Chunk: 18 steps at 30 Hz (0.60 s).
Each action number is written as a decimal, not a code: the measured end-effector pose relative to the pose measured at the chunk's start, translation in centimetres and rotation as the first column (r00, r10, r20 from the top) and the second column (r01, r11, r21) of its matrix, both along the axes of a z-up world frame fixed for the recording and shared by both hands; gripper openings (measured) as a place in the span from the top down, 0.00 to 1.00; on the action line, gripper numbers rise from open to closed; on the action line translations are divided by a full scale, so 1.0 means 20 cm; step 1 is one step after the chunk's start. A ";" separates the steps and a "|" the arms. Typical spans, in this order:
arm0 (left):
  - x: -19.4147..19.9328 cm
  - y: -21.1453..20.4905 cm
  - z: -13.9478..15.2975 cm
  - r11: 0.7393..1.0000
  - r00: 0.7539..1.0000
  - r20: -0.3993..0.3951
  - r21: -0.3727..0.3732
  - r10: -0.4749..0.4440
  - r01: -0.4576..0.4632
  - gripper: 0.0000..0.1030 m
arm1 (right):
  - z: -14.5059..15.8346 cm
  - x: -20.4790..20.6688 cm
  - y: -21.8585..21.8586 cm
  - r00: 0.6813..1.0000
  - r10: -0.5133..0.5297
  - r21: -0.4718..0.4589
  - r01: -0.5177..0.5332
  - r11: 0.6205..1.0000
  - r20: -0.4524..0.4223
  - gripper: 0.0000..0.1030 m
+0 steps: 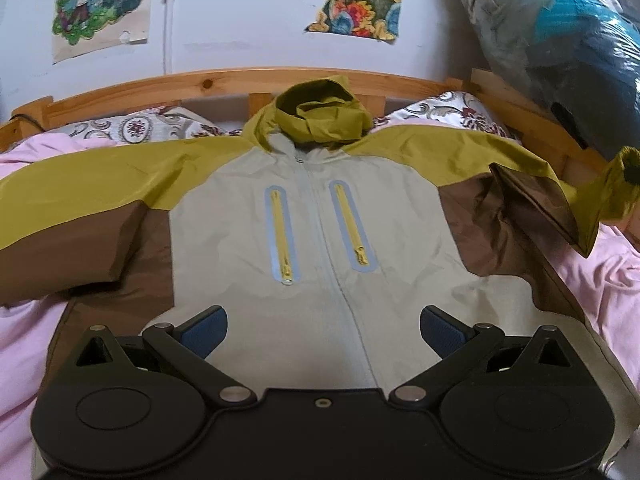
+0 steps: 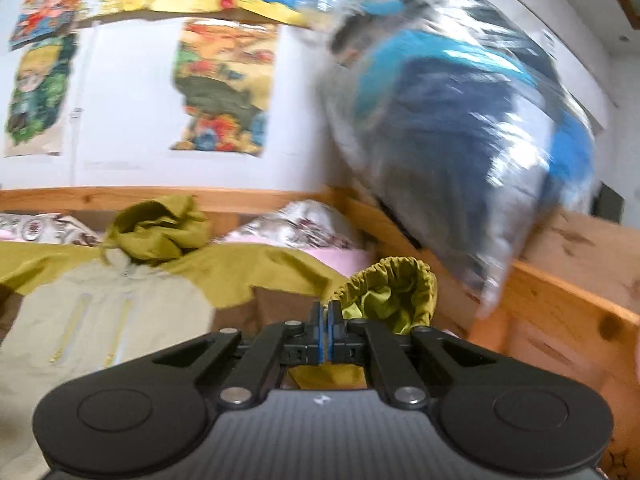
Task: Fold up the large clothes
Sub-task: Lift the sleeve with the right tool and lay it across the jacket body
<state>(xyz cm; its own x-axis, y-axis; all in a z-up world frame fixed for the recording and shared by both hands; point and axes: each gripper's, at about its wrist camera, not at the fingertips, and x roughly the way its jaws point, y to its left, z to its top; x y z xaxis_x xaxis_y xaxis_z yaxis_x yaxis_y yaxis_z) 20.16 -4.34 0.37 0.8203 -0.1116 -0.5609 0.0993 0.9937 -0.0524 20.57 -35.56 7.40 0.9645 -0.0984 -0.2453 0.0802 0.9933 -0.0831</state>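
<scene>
The jacket (image 1: 320, 216) lies front up on the pink-sheeted bed (image 1: 600, 280), hood (image 1: 320, 116) far. The left tool (image 1: 324, 330) hovers over its near hem, pads apart. The right tool (image 2: 328, 320), pads pressed together, pinches the olive cuff (image 2: 392, 296) of the raised right sleeve. Grey body, olive shoulders, brown sides. Patterned pillows (image 1: 452, 114) and a wooden headboard (image 1: 240, 80) lie beyond, a plastic-wrapped bundle (image 2: 460, 120) far right

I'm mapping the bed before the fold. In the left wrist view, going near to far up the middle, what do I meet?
left gripper → jacket's grey front → olive hood → wooden headboard → wall with posters.
</scene>
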 end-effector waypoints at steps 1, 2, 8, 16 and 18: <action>0.00 0.01 0.00 1.000 1.000 0.000 -0.003 0.007 -0.007 0.01 | 0.02 0.01 0.04 1.000 0.016 -0.022 -0.016 1.000 0.020 1.00; 0.00 0.02 0.00 1.000 1.000 -0.001 -0.005 0.013 -0.013 0.01 | 0.06 0.01 0.08 0.998 0.036 -0.047 -0.034 0.998 0.051 1.00; -0.03 0.10 0.03 0.998 0.998 0.019 -0.013 0.055 -0.055 0.01 | 0.29 0.14 0.33 0.968 0.199 -0.133 -0.179 0.975 0.154 1.00; -0.05 0.21 0.01 0.994 0.995 -0.008 -0.039 0.099 -0.100 0.01 | 0.10 0.18 0.16 0.999 0.033 0.004 -0.033 0.999 -0.018 0.50; -0.05 0.22 0.00 0.995 0.995 -0.012 -0.026 0.097 -0.097 0.01 | 0.00 0.13 0.05 0.994 -0.071 0.003 0.071 0.997 -0.077 0.40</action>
